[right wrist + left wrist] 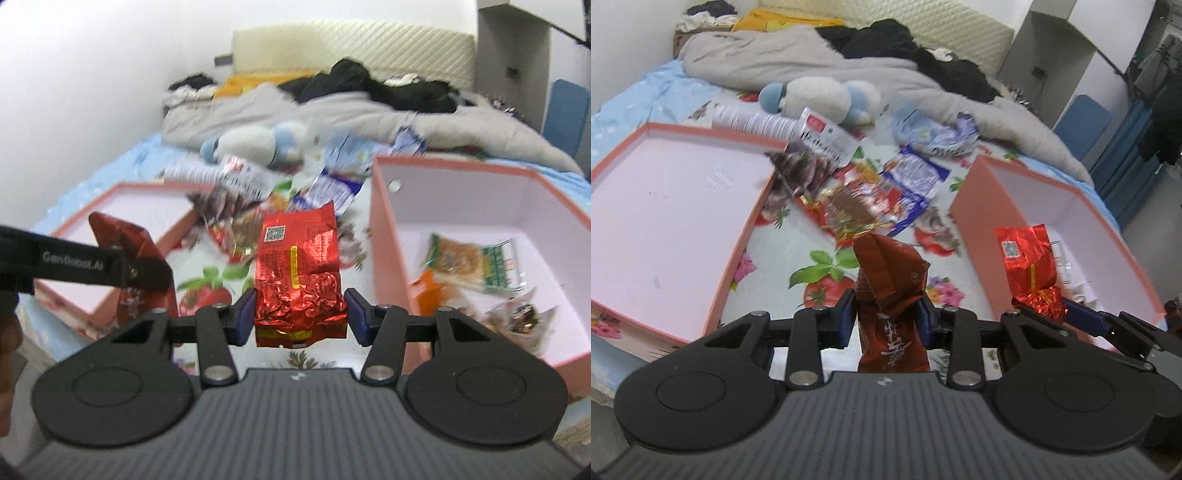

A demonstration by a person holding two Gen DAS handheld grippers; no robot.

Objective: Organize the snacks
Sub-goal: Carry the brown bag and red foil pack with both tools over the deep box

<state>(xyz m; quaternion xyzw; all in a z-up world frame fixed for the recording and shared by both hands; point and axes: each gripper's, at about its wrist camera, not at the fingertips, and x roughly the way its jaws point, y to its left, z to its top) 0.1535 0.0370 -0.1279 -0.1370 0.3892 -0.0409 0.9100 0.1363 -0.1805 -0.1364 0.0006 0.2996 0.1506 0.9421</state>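
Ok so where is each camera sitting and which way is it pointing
Left wrist: sits on the left hand-held gripper, facing up the bed; it grips a dark red packet, with the right hand-held gripper at right.
Right wrist: sits on the right hand-held gripper, facing the same way; a bright red foil packet is between its fingers, with the left hand-held gripper's arm at left.
Shared: both packets, the shallow pink lid, the deep pink box, the snack pile.
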